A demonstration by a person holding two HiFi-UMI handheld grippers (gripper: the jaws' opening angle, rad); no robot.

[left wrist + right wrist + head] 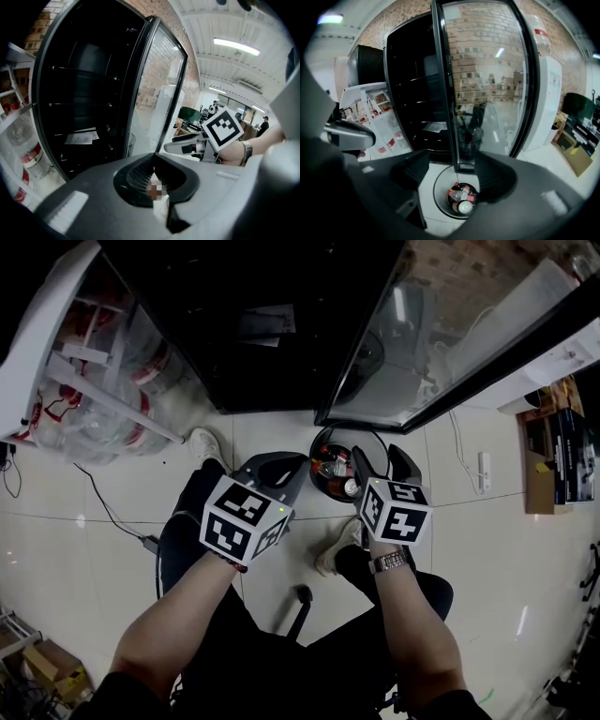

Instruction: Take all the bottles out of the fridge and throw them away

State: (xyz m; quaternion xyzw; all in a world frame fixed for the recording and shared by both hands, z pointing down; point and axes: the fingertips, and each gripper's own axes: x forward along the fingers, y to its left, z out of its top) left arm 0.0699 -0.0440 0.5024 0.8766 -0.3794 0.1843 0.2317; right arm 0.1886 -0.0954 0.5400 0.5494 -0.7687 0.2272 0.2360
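Tiles [94,549], pale and glossy, under the bin [313,465]; left claw [291,470] closed, right claw [378,454] wide, empty.

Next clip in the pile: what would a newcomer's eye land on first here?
The fridge stands wide open and dark inside, its glass door swung out to the right. On the floor in front of it, a round bin holds discarded bottles, and the right gripper hangs above it with its jaws open and empty.
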